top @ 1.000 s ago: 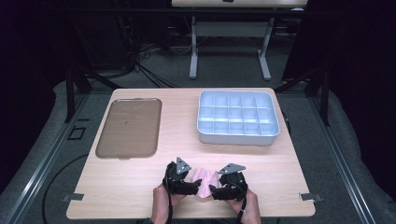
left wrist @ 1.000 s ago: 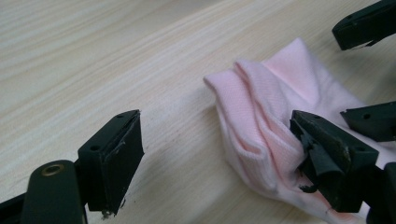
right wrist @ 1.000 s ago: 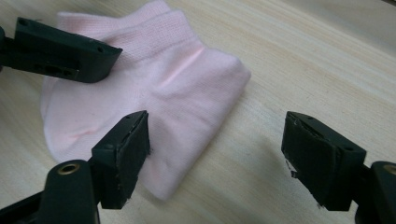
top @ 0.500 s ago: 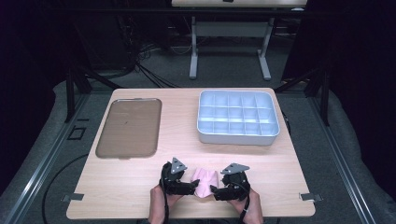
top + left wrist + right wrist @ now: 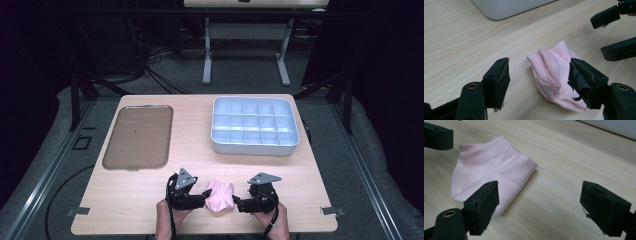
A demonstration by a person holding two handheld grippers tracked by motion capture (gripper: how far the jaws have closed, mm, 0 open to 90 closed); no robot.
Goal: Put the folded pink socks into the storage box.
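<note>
- Since a second ago our left gripper (image 5: 539, 82) has let go of the pink sock (image 5: 220, 196); its jaws, just narrowing, stand apart around it.
- Our right gripper (image 5: 539, 206) gapes empty beside it.
- The folded sock lies near the table's (image 5: 200, 130) front edge, cuff toward the left gripper, long axis running between the grippers.

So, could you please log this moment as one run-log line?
item: pink sock folded on table | left claw: open, just closing, beside sock | right claw: open, beside sock | held: nothing
</note>
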